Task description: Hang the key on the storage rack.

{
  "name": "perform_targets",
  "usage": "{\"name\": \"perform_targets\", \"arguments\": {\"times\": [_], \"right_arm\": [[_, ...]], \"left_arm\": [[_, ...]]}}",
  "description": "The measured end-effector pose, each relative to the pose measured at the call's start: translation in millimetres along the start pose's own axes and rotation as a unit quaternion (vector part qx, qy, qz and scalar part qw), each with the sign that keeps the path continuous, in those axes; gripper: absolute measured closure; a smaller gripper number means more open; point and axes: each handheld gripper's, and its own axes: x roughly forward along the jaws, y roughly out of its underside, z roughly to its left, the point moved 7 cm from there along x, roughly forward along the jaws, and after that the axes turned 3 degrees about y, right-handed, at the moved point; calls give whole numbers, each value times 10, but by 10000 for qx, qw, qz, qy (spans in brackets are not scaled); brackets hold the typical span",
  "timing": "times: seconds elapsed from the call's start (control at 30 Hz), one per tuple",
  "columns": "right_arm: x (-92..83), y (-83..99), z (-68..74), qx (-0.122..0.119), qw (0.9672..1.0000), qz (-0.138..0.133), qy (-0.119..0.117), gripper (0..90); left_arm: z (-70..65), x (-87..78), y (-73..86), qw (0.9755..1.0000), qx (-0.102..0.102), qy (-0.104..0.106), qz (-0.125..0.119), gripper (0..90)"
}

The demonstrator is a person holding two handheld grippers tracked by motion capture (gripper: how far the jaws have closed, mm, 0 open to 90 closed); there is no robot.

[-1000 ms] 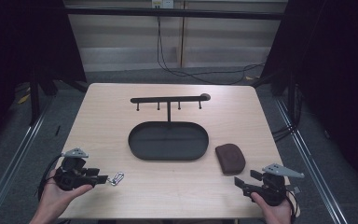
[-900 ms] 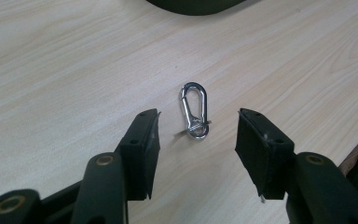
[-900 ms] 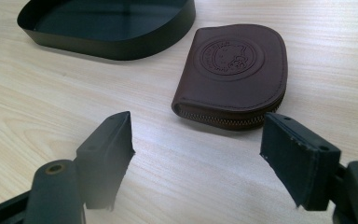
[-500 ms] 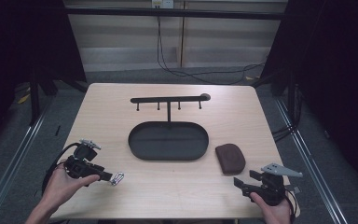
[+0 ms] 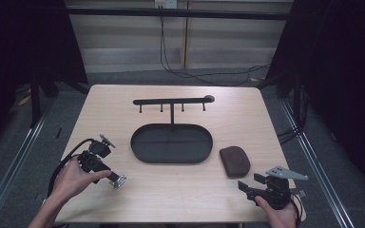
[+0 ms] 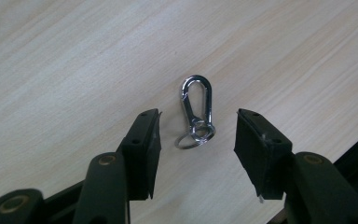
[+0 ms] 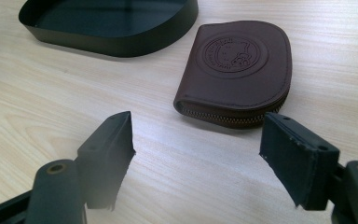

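Two tools work this pale wooden worktop [image 5: 180, 199]. From the high view, your left tool [image 5: 108, 176] sits near the front-left corner, its tips at the small silver metal carabiner with its key ring [image 5: 118, 180]; the right tool [image 5: 249, 189] waits by the front-right corner, just short of the brown leather zip pouch [image 5: 234, 161].

Left gripper view: the carabiner [image 6: 196, 109] lies flat between your spread jaws, long axis running away from you, ring end nearest. Bare worktop surrounds it.

Right gripper view: jaws spread, gripping nothing, pouch [image 7: 237, 70] ahead beside the black oval metal tray [image 7: 116, 44].
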Motion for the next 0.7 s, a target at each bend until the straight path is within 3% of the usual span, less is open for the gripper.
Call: {"name": "perform_targets", "arguments": {"times": [0.43,0.7], "right_arm": [[7,1,3,-8,10000,27,-22,263],[12,2,4,-28,10000,28,-12,264]], "left_arm": [[22,181,-110,9986,-42,-292,428,542],[-54,283,-178,9975,-75,-320,623,564]]}}
